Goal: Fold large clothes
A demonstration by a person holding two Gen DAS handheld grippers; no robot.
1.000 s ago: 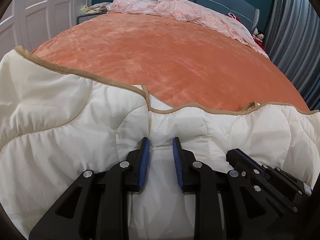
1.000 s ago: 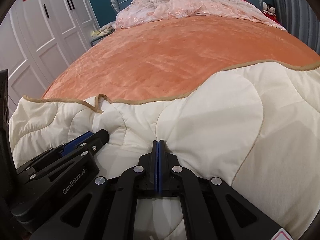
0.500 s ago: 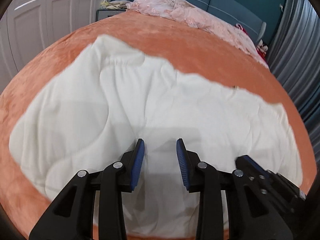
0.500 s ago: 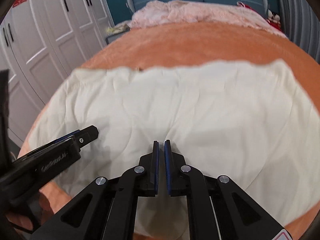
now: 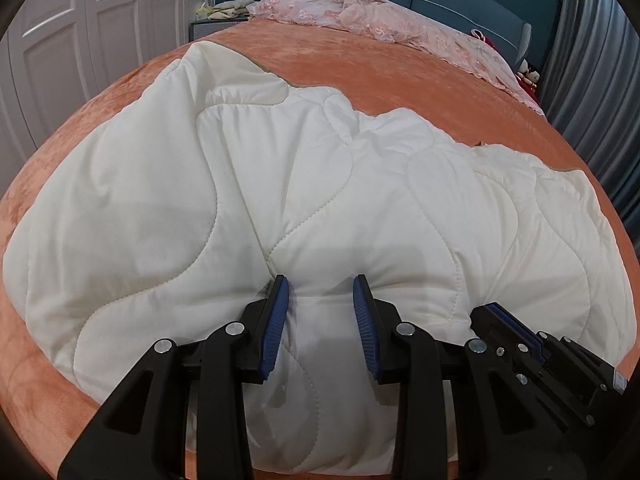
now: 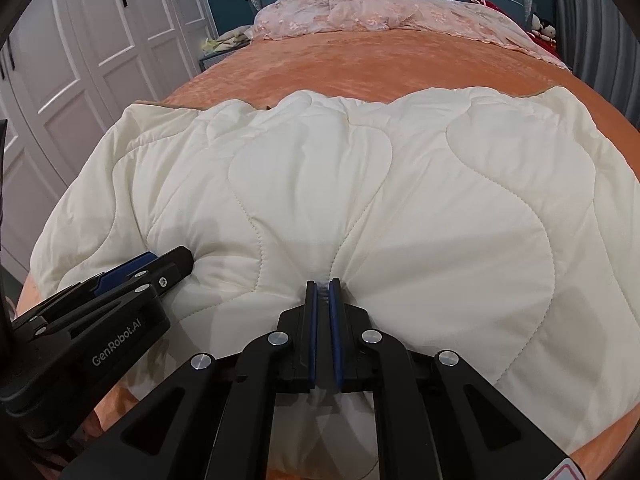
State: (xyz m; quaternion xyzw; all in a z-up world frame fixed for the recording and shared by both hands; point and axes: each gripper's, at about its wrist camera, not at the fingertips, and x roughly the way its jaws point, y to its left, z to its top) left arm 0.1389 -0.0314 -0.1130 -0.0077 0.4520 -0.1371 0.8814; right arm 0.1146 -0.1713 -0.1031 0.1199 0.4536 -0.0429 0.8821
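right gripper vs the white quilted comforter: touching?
Touching. The right wrist view shows the right gripper with its blue pads nearly closed on a pinched ridge of the white quilted comforter, fabric puckering at the tips.

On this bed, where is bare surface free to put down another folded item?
The widest free patch is the orange bedspread between the white quilt and the pink lace cover at the headboard. A narrow orange strip runs along the wardrobe side. The near edge is crowded: quilt and both grippers.

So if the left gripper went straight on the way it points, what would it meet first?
The white quilt: the left gripper points down at its near fold, apparently with fabric already between its fingers, though depth is unclear.
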